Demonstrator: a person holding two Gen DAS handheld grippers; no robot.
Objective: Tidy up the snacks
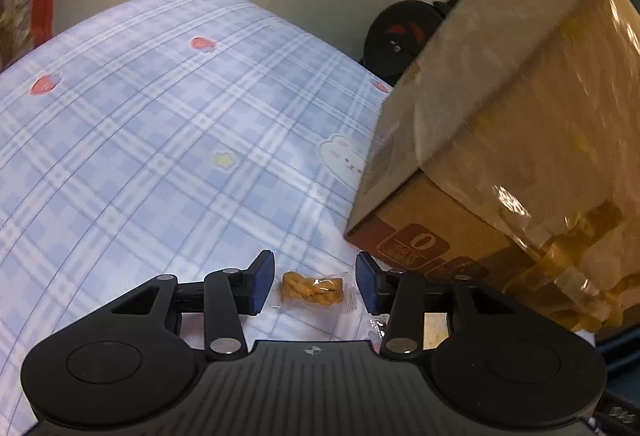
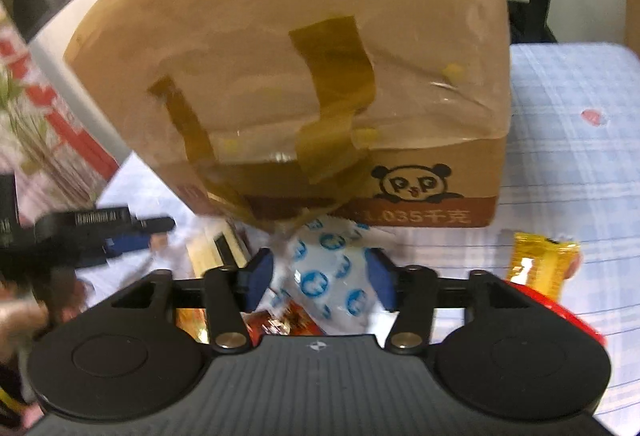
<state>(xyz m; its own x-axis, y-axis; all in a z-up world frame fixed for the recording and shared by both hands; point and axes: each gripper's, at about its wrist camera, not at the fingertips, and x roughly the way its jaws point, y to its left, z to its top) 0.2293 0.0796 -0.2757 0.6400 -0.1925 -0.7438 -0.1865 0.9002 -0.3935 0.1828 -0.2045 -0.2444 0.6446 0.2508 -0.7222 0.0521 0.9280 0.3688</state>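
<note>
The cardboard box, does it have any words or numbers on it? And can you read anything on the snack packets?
"1.035千克" on the red-brown band low on the cardboard box, under a panda drawing with no words.
Red-brown printed panels on the box's other side: too blurred to read.
Blue round marks on the white packet: too blurred to read.
Gold packet and twisted snack: no readable text.
</note>
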